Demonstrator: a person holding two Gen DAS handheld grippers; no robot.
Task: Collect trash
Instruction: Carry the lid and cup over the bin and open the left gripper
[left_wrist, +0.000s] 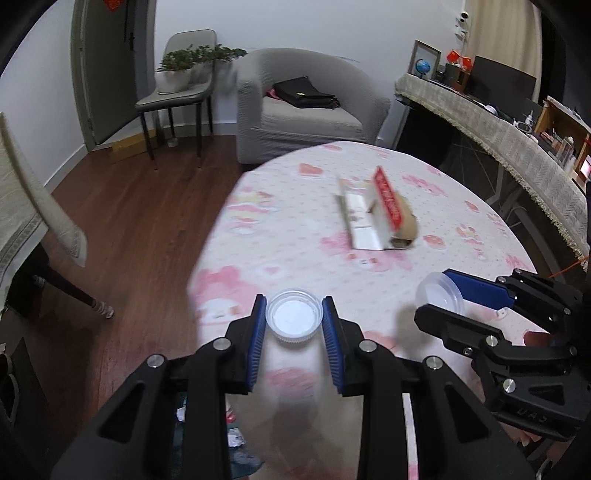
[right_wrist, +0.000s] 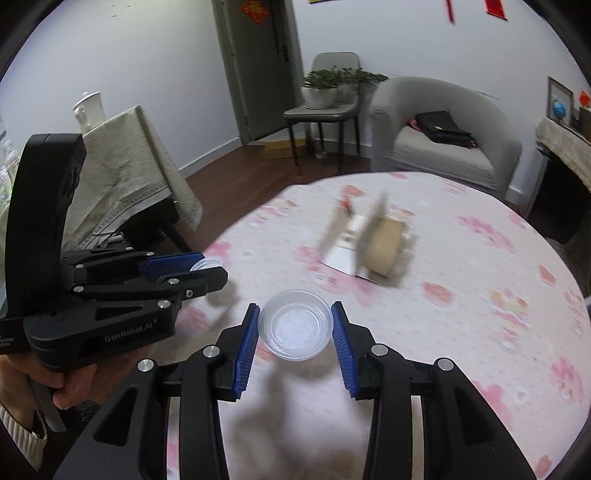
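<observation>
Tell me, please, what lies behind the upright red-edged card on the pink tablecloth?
Behind the red-edged card a brown roll, possibly tape, lies on the tablecloth, touching it. The card covers most of the roll in the left view, and blur hides finer detail.

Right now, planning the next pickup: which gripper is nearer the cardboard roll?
Right. The right gripper is just short of the cardboard roll; the left gripper sits further left.

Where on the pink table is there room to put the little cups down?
Bare tablecloth lies right of the right gripper, and more along the far edge by the armchair. The middle is crowded by the open box.
</observation>
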